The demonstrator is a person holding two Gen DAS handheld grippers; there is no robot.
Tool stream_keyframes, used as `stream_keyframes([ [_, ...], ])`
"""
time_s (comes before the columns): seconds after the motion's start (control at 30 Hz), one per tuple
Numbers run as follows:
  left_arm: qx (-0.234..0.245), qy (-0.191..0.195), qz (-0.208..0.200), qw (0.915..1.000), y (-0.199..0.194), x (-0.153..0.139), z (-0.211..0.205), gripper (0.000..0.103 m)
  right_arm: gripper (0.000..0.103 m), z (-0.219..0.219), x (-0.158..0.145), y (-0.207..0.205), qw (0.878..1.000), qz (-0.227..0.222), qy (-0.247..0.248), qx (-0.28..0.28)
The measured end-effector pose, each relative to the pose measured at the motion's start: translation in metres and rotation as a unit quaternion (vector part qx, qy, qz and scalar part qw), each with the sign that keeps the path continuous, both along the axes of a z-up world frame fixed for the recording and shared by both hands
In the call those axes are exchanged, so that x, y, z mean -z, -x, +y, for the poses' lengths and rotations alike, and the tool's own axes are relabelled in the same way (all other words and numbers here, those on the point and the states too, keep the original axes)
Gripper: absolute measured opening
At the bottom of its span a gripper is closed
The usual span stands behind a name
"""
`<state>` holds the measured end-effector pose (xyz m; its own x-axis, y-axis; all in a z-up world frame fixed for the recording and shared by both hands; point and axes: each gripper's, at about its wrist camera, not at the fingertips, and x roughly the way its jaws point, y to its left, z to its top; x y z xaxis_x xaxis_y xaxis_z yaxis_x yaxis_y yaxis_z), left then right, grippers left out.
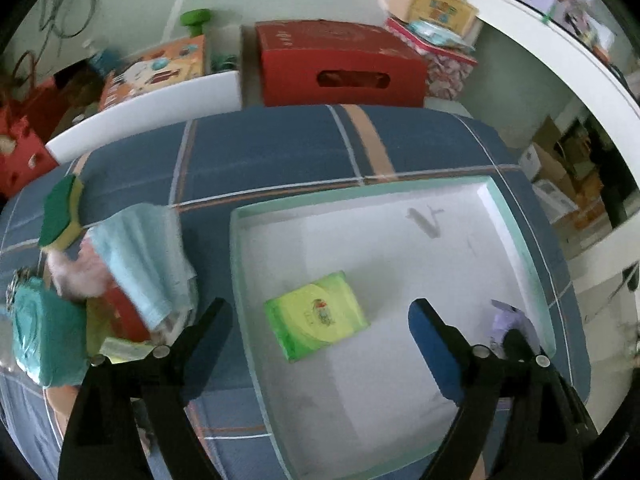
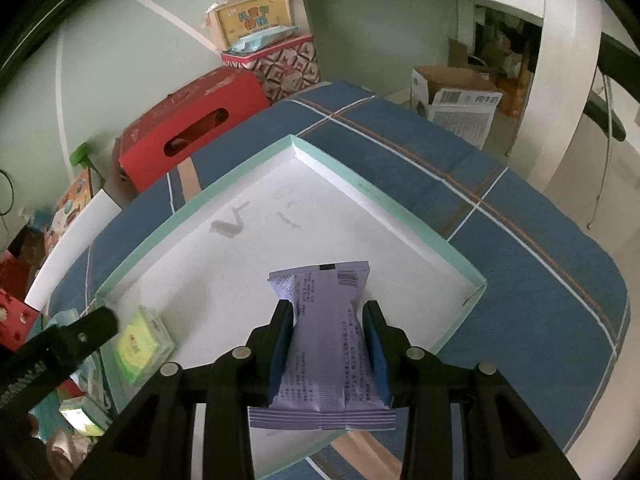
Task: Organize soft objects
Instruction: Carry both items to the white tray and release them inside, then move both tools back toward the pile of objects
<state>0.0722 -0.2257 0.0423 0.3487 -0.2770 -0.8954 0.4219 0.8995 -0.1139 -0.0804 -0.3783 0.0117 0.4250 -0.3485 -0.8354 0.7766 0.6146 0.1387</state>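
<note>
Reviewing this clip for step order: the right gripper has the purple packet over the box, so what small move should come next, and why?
Probably lower a little and open the right gripper. Its pads are pressed on the purple packet, which already hangs over the white floor of the mint-rimmed box. The green packet already lies inside, and the left gripper above it is open and holds nothing.

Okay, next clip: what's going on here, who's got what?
A person with a gripper in each hand is sorting soft items into a shallow white tray on a blue plaid cloth. The right gripper is clamped on a purple packet over the tray. The left gripper stands open above a green tissue pack that lies loose on the tray floor. A sponge, a light blue towel and other soft things are piled outside the tray.
</note>
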Motion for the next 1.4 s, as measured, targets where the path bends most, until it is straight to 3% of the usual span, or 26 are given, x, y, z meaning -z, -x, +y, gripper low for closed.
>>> stream_keyframes([
  [0.1,-0.023,0.002,-0.011,0.9997,-0.001,-0.007,0.021,0.093,0.053,0.003,-0.005,0.0,1.0,0.001,0.007,-0.002],
  [0.17,-0.041,0.001,-0.017,0.999,0.001,-0.01,0.04,0.093,0.071,0.005,-0.006,-0.002,1.0,0.003,0.01,-0.01],
  [0.3,-0.086,0.016,-0.001,0.9962,0.007,-0.007,0.091,0.093,0.083,0.016,-0.01,-0.012,0.999,0.006,0.022,-0.041],
  [0.37,-0.11,0.018,0.006,0.9937,0.011,-0.004,0.118,0.093,0.096,0.025,-0.012,-0.018,0.998,0.014,0.039,-0.057],
  [0.7,-0.216,0.021,-0.019,0.9761,0.025,-0.004,0.219,0.093,0.097,0.063,-0.018,-0.042,0.992,0.015,0.067,-0.11],
  [0.9,-0.228,0.023,-0.029,0.973,0.023,-0.002,0.24,0.093,0.097,0.088,-0.021,-0.051,0.988,-0.003,0.069,-0.139],
  [1.0,-0.239,0.044,-0.018,0.9698,0.02,-0.001,0.251,0.093,0.097,0.097,-0.024,-0.049,0.988,-0.015,0.078,-0.136],
  [1.2,-0.251,0.067,-0.021,0.9654,0.022,-0.008,0.269,0.093,0.097,0.12,-0.026,-0.047,0.981,0.008,0.157,-0.112],
  [1.4,-0.254,0.086,-0.012,0.9634,0.021,-0.009,0.278,0.093,0.097,0.133,-0.027,-0.048,0.981,0.001,0.149,-0.123],
])
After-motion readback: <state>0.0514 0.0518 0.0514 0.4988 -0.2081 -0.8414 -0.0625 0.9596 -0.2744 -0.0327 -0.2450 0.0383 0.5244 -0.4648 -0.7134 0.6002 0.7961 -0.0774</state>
